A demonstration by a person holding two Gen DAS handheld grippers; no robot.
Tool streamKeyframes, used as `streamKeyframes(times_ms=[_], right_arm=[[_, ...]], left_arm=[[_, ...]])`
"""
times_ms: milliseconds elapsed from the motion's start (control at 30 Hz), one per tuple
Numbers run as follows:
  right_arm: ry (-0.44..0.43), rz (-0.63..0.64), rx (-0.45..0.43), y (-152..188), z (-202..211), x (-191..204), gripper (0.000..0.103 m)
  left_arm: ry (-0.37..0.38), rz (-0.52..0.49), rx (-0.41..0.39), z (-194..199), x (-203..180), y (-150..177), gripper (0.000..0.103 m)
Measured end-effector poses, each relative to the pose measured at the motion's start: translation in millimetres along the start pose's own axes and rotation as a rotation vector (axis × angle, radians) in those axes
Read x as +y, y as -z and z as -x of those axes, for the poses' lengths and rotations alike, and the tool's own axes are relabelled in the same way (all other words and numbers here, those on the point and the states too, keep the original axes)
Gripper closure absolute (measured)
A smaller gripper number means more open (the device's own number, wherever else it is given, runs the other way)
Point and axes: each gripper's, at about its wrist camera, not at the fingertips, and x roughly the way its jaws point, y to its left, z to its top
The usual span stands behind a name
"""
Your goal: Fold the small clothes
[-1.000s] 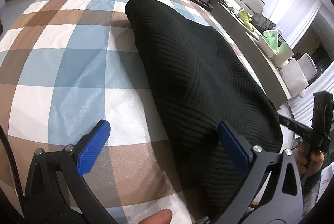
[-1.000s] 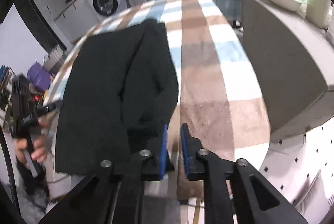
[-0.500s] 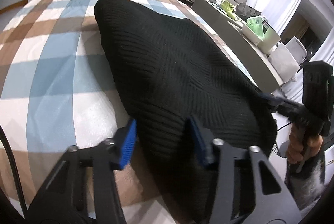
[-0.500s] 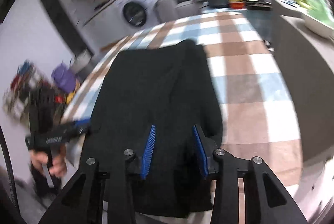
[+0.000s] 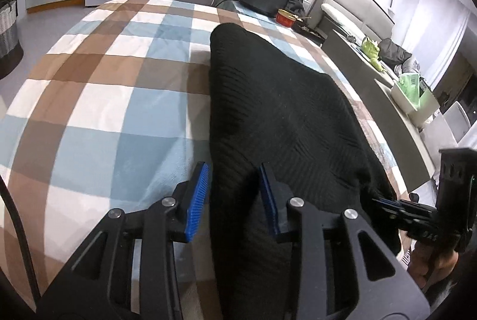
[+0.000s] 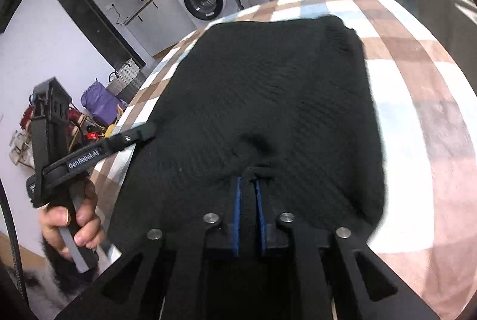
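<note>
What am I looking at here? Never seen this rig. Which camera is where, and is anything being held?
There is no robot arm. A person holds one hand-held gripper in each hand, and a fisheye camera on each looks out along its two blue-padded fingers.

In the left wrist view, the left hand-held gripper has just been closing on the near edge of a black ribbed knit garment. The garment lies on a blue, brown and white checked cloth.

In the right wrist view, the right hand-held gripper has also just been closing and pinches a bunched fold of the same garment's near edge. The person's left hand shows at that picture's left.
</note>
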Motion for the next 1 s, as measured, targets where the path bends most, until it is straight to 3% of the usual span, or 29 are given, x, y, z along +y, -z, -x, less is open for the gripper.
streamKeyframes(times_ms=[133, 267, 533, 733, 933, 967, 1000], right_arm=[[0.013, 0.025, 0.018, 26, 35, -10, 0.084], [0.128, 0.023, 0.048, 40, 54, -16, 0.081], [0.119, -0.028, -0.042, 48, 72, -23, 0.081], [0.071, -0.006, -0.036, 54, 57, -12, 0.081], [0.048, 0.015, -0.051, 66, 55, -7, 0.079], [0.046, 0.019, -0.053, 68, 56, -7, 0.079], [0.044, 0.021, -0.054, 69, 56, -8, 0.079]], left_arm=[[0.071, -0.015, 0.005, 11, -6, 4, 0.058], [0.115, -0.090, 0.029, 12, -41, 16, 0.043], [0.235, -0.244, 0.123, -4, -125, 43, 0.038], [0.165, -0.282, 0.198, -35, -169, 44, 0.037], [0.076, -0.289, 0.217, -60, -190, 37, 0.037], [0.067, -0.296, 0.215, -66, -194, 35, 0.038], [0.049, -0.312, 0.201, -67, -196, 35, 0.049]])
